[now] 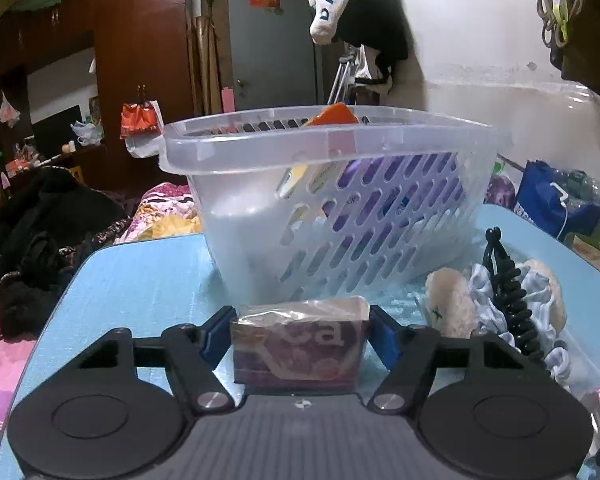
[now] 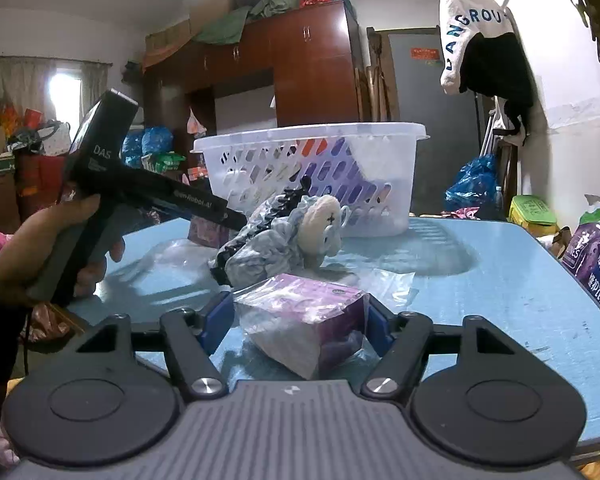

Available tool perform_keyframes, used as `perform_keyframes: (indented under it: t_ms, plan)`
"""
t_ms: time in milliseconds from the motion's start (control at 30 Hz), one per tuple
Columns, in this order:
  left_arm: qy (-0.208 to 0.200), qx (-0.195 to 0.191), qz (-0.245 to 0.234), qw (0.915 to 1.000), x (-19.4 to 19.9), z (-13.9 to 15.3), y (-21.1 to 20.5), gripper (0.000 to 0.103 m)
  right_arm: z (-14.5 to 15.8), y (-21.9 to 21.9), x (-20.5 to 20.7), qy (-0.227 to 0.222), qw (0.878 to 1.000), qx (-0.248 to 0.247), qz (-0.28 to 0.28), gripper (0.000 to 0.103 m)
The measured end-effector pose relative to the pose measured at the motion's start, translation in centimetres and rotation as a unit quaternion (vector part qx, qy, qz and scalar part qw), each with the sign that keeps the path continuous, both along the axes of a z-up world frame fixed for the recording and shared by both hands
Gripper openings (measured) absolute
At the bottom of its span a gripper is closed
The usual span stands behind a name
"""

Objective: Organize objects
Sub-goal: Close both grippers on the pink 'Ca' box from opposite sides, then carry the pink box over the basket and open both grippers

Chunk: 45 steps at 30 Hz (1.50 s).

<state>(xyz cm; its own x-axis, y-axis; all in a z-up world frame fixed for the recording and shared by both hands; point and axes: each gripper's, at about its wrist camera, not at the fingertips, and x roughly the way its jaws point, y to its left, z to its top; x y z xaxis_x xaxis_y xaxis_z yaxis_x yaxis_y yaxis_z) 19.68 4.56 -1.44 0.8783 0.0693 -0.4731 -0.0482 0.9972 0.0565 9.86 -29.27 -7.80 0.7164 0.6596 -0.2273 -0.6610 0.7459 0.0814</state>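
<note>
Reference landmark: the perforated clear basket [image 1: 332, 200] standing on the blue table [image 1: 140, 280]. All positions below are relative to it.

1. Left side. We hold the left gripper [image 1: 300, 340] directly in front of the basket, low over the table. Its 2 blue pads are closed against the sides of a dark purple wrapped packet [image 1: 298, 354]. The packet sits short of the basket wall, below rim height.

2. Centre. In front of the basket, toward its right corner, lies a pile: a pale blue scrunchie [image 1: 496, 304], a black claw clip [image 1: 508, 292] and a beige plush piece [image 1: 450, 304]. The pile appears to touch the basket base in the right wrist view; we cannot confirm contact.

3. Right side. We hold the right gripper [image 2: 300, 330] nearest us, well in front of the basket, with the pile between. Its pads bracket a purple box in clear film [image 2: 304, 320]; they look closed on it, and the box rests on or just above the table.

4. Step in hand, as we judge it: loading items into the basket, which already holds several.

5. Next move: raise the left packet above the rim, advance over the opening, then release. Keep the right gripper clear of the pile.
</note>
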Motion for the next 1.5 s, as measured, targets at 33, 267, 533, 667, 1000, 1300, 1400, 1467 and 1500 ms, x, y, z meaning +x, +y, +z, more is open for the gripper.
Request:
perform_keyframes:
  t_ms: [33, 267, 533, 667, 1000, 1300, 1400, 1467, 1500]
  plan:
    - [-0.006, -0.002, -0.003, 1.0000, -0.2, 0.0, 0.0, 0.073, 0.1, -0.1, 0.0, -0.002, 1.000, 0.002, -0.001, 0.071]
    - [-0.063, -0.014, -0.019, 0.9977, -2.6, 0.7, 0.0, 0.073, 0.9, -1.1, 0.2, -0.010, 1.000, 0.017, -0.006, 0.070]
    - [-0.096, -0.046, -0.025, 0.9940, -4.0, 0.9, 1.2, 0.073, 1.7, -2.0, 1.3, -0.013, 0.999, 0.038, -0.010, 0.070]
    - [-0.106, -0.057, -0.032, 0.9922, -4.3, 1.0, 1.6, 0.073, 2.2, -2.4, 1.7, -0.017, 0.999, 0.043, -0.014, 0.070]
    - [-0.154, -0.077, -0.058, 0.9833, -6.4, 4.5, 1.2, 0.073, 7.1, -2.0, 4.6, -0.036, 0.997, 0.068, 0.002, 0.070]
    - [-0.163, -0.049, -0.037, 0.9847, -0.2, 12.9, 0.8, 0.072, 15.1, 2.4, 12.6, -0.028, 0.997, 0.073, 0.000, 0.069]
    - [-0.147, -0.043, -0.020, 0.9880, 3.1, 14.3, 1.2, 0.072, 16.1, 4.2, 15.0, -0.031, 0.998, 0.051, -0.018, 0.069]
    - [-0.130, -0.048, -0.008, 0.9902, 5.0, 14.4, 1.7, 0.072, 16.4, 5.5, 16.6, -0.026, 0.999, 0.038, -0.012, 0.069]
    - [-0.119, -0.051, -0.005, 0.9916, 5.9, 14.3, 2.0, 0.072, 16.2, 5.9, 17.0, -0.028, 0.999, 0.028, -0.014, 0.069]
